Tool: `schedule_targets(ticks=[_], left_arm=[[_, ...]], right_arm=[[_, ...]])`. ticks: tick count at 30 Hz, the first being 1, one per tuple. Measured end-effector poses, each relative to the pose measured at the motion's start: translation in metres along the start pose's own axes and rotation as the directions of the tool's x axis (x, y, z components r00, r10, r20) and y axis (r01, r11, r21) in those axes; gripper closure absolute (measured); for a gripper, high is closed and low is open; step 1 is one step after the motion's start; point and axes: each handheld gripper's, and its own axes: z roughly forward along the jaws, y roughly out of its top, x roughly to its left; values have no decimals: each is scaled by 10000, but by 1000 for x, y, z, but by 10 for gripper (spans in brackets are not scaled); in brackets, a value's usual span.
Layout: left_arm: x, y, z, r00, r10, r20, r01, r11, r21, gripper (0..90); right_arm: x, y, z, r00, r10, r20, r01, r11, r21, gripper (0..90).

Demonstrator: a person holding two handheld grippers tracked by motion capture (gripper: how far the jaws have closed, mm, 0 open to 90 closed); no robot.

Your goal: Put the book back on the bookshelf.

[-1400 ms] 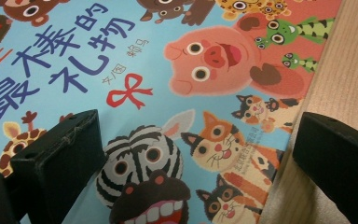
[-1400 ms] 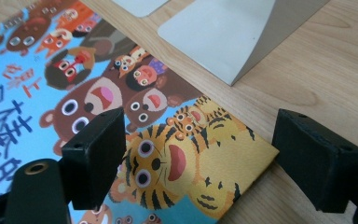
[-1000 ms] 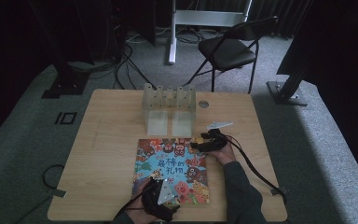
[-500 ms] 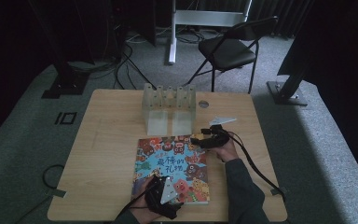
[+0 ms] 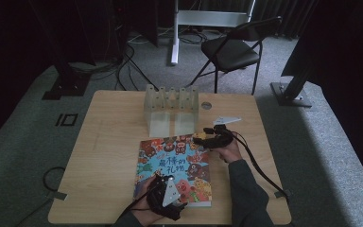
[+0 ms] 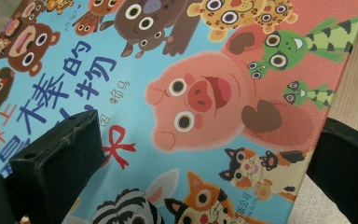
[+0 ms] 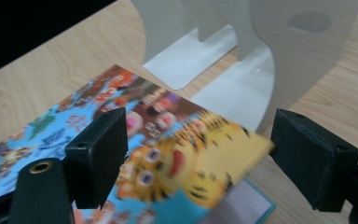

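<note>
Fingers (image 7: 98, 154) of the right gripper (image 5: 213, 138) stand wide, one over the picture book (image 5: 175, 170) and the other past its far right corner, so that corner sits between them, blurred and seemingly lifted off the page under it. That corner is what the coming move turns on, I judge: peeling the cover open.

Taking the book as landmark: the table (image 5: 104, 156) bears it flat, long axis running from the person toward the clear slotted rack (image 5: 170, 109), which stands just beyond the book's far edge. The right gripper is at the far right corner, nearest the rack; the left gripper (image 5: 166, 196) is at the near edge, well apart from it, jaws wide, one finger (image 6: 60, 163) low over the cover, the other beyond the book's right edge, gripping nothing.

Right forearm comes up along the book's right side, hand turned inward toward the corner. Left hand rests low at the near edge.
</note>
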Motion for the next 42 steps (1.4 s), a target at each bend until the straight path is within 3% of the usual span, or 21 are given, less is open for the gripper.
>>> schedule_targets(ticks=[4,16,22,30,34,42], left_arm=[[5,1,-5,9996,-205,173,208,9995,-222,17],[3,3,-9,10000,60,12,-59,9995,-322,21],[4,2,-9,9999,-60,153,65,9994,-347,21],[6,-3,-9,9965,-578,603,604,9973,-425,55],[6,-5,-16,9961,-656,581,681,9968,-409,67],[14,-20,-35,9876,-1320,846,1374,9886,-616,116]], right_arm=[[0,-1,1,10000,91,-29,-91,9999,70,194],[9,6,5,9992,241,-328,-224,9985,509,294],[11,7,6,9987,218,-453,-195,9985,507,323],[11,10,5,9970,348,-690,-319,9986,420,387],[14,12,3,9977,246,-635,-235,9995,192,414],[12,14,0,9954,396,-872,-396,9992,16,473]])
